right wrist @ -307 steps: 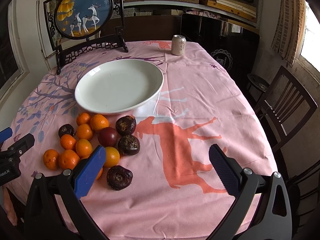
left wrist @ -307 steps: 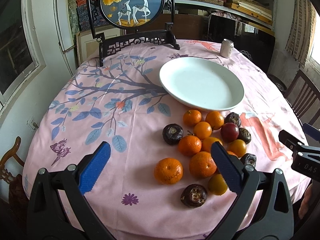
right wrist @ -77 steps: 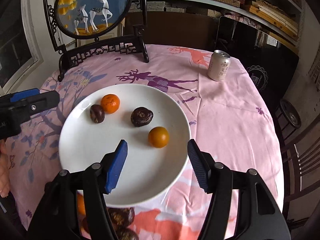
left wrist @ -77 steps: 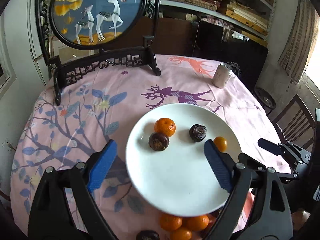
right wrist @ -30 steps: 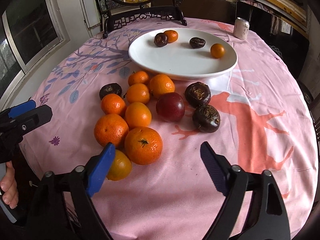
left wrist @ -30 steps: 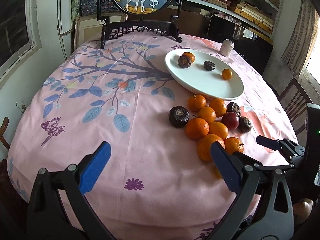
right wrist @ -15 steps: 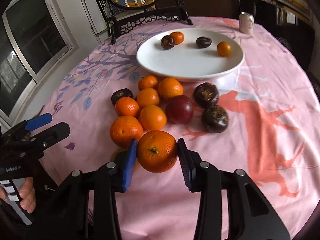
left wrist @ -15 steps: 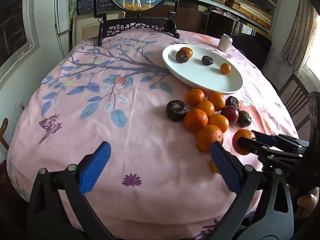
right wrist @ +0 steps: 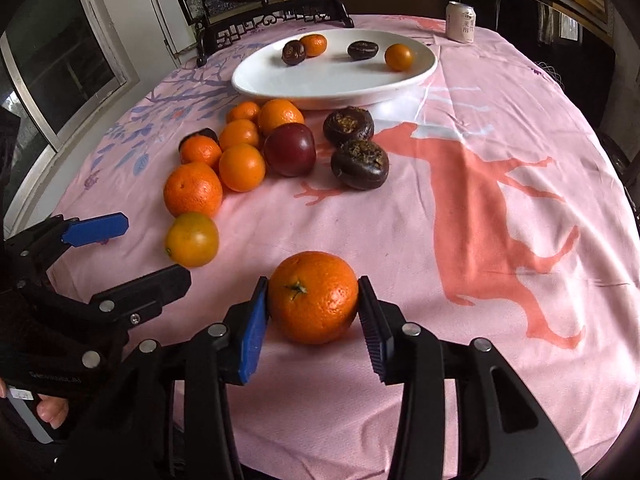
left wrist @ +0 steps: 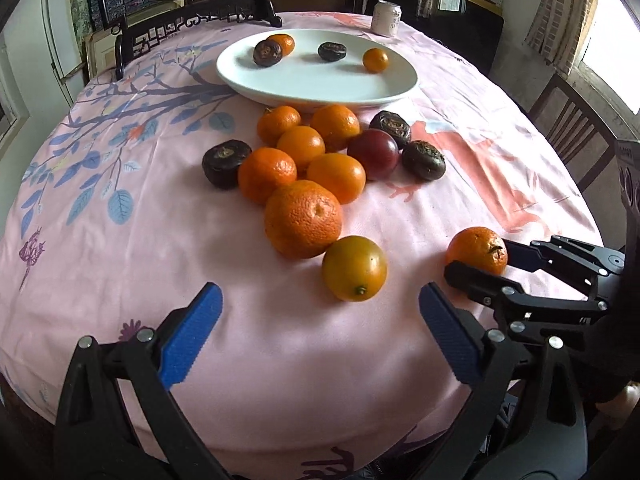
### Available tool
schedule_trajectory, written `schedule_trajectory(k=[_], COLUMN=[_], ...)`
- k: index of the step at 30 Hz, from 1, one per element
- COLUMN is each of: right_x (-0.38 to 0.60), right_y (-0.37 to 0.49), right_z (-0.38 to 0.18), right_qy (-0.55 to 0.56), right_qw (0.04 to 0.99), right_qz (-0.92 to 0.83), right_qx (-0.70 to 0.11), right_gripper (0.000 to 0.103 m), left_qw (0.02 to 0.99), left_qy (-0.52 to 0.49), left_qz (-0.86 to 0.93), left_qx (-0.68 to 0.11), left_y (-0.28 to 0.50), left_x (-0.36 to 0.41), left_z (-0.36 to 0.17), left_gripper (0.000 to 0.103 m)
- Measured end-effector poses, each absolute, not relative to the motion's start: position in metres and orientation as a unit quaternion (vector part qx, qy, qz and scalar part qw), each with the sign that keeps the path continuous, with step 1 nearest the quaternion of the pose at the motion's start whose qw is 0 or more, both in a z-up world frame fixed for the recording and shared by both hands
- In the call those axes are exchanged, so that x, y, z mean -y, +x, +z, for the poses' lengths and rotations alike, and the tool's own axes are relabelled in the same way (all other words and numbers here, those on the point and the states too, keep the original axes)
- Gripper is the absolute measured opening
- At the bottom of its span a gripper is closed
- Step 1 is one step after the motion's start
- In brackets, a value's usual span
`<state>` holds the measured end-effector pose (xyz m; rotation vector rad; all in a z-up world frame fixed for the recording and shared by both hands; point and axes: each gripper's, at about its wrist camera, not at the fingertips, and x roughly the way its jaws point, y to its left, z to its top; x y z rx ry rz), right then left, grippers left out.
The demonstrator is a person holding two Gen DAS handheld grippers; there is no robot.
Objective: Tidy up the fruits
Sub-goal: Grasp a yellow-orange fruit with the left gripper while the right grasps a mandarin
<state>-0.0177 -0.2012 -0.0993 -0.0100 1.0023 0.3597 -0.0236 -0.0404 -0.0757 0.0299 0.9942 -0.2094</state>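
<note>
The right gripper (right wrist: pixel 313 306) is clamping an orange (right wrist: pixel 313 297) between its blue pads, on the near side of the fruit pile (right wrist: pixel 244 156) and well short of the white plate (right wrist: pixel 332 76). The left gripper (left wrist: pixel 318 330) is hovering with its jaws spread wide apart, a yellowish fruit (left wrist: pixel 354 268) lying just beyond them. Four small fruits are sitting on the plate, which is resting on the pink tablecloth (right wrist: pixel 500 240) behind the pile; a drink can (right wrist: pixel 461 22) is standing beyond the plate.

Soft daylight came from the window (left wrist: pixel 608 56) at the right and gave glare there. The fruits threw weak shadows. Fisheye bending curved the edges, and the corners were dark.
</note>
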Motion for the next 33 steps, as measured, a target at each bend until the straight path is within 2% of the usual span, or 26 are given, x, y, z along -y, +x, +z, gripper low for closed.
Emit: schedule_trajectory(k=[1, 3, 5, 7, 10, 13, 33], right_x=[0.204, 0.208, 0.211, 0.216, 0.225, 0.231, 0.217], right_y=[-0.018, -0.022, -0.027, -0.03, -0.033, -0.034, -0.018], right_z=[-0.099, -0.095, -0.09, -0.087, -0.085, -0.083, -0.065], right_qy=[0.004, 0.007, 0.002, 0.004, 0.007, 0.011, 0.013], right_qw=[0.863, 0.868, 0.873, 0.875, 0.878, 0.879, 0.884], right_qz=[0.174, 0.175, 0.171, 0.167, 0.159, 0.156, 0.165], right_qx=[-0.474, -0.464, -0.457, -0.454, -0.451, -0.45, -0.438], right_gripper=[0.044, 0.044, 0.044, 0.044, 0.044, 0.043, 0.043], left_qw=[0.873, 0.871, 0.866, 0.86, 0.86, 0.865, 0.891], left_qy=[0.009, 0.004, 0.003, 0.004, 0.007, 0.015, -0.007], left_qz=[-0.099, -0.096, -0.101, -0.109, -0.112, -0.103, -0.11], left_qx=[-0.477, -0.482, -0.49, -0.498, -0.498, -0.491, -0.44], left_y=[-0.022, -0.02, -0.019, -0.018, -0.017, -0.012, -0.011], left_x=[0.04, 0.041, 0.045, 0.052, 0.061, 0.068, 0.041], left_z=[-0.076, -0.078, -0.08, -0.084, -0.087, -0.088, -0.041], left_gripper=[0.099, 0.09, 0.067, 0.058, 0.057, 0.036, 0.036])
